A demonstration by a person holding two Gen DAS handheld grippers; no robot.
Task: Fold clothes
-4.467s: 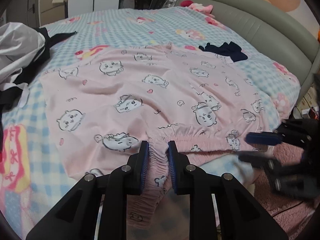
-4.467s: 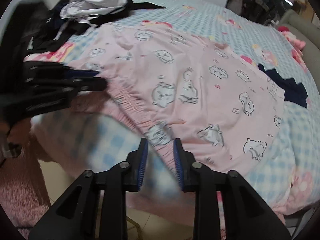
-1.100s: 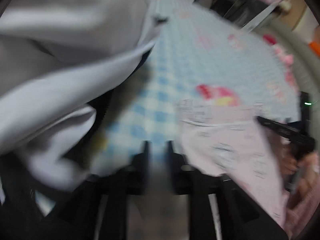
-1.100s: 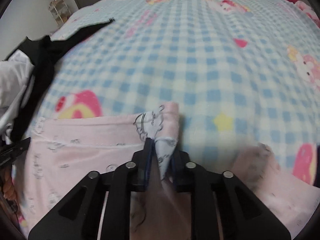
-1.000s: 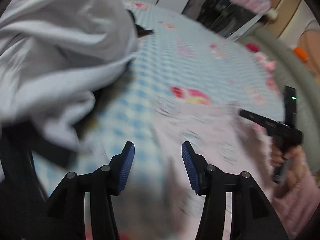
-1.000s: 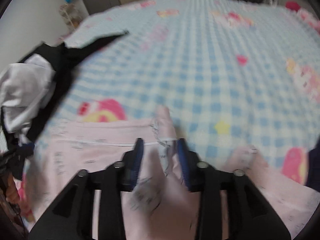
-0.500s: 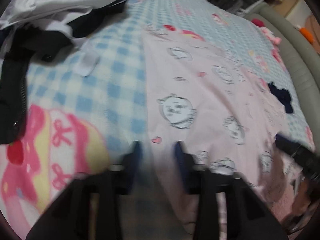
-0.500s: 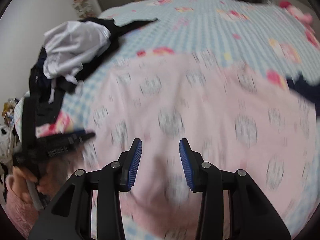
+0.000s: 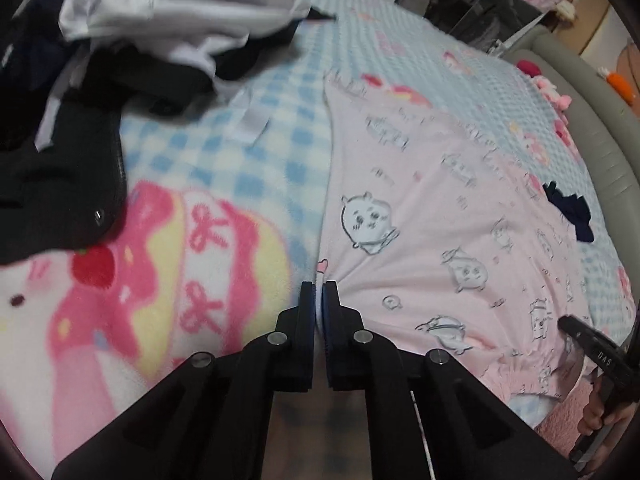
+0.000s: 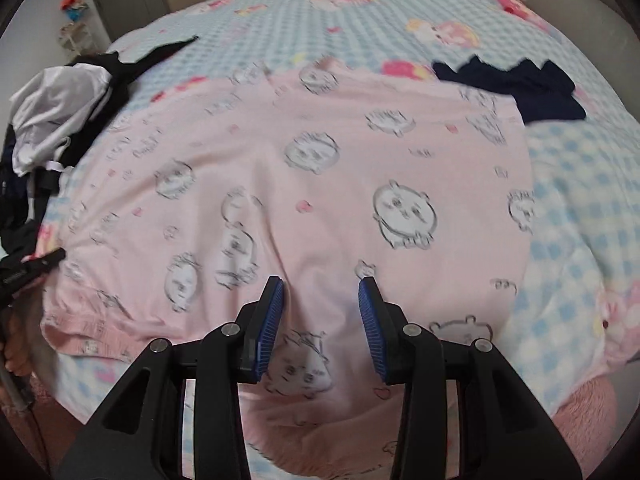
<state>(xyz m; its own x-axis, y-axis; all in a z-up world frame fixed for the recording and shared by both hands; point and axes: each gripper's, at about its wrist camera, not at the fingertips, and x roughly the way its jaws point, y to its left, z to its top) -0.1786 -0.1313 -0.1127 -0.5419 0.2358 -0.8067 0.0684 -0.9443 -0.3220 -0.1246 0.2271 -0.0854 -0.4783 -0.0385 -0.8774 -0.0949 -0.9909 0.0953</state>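
a blue checked blanket (image 10: 568, 184) (cartoon prints on it) covers the bed, grey headboard (image 9: 592, 120) behind.

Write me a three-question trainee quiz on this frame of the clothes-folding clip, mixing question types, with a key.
1. True or false: the left tongs are shut on the left edge of the pink printed garment.
2. Multiple choice: the right tongs are (A) shut on the garment, (B) open over the garment near its front edge, (C) out of view.
3. Short answer: which small dark item lies at the garment's far right corner, and what is piled on the blanket to the garment's left?

Key
1. True.
2. B.
3. A dark navy piece of clothing; a heap of black and white clothes.
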